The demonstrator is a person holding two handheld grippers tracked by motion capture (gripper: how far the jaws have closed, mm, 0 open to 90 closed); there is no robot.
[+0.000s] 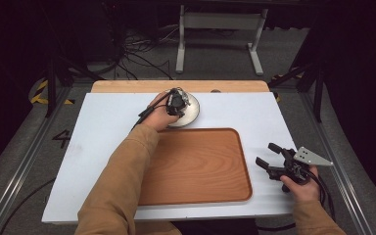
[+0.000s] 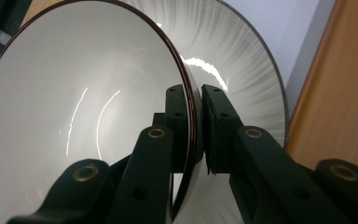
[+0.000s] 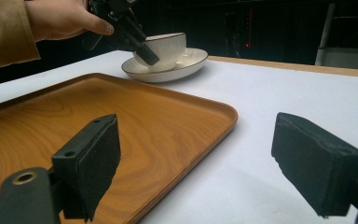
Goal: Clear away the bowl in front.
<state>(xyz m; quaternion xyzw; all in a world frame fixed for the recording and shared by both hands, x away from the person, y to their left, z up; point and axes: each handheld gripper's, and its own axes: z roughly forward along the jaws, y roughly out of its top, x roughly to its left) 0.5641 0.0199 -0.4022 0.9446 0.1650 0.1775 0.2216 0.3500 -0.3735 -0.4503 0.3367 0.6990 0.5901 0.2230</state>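
On white table (image 1: 254,117): wooden tray (image 1: 200,166); left tool (image 1: 176,104) clamps bowl (image 3: 165,46); right tool (image 1: 269,157) released.

I can read a single mark from here: a dark digit "4" on the grey floor (image 1: 60,138) left of the table (image 1: 103,147); nothing else carries legible writing.

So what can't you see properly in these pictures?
- High view: the bowl is mostly covered by the left gripper and the hand holding it; the plate under it peeks out.
- Left gripper view: the bowl's left and bottom run off the picture's edges, and the jaws cover its lower part.
- Right gripper view: the open right gripper blocks part of the wooden tray, whose left side is cut off.
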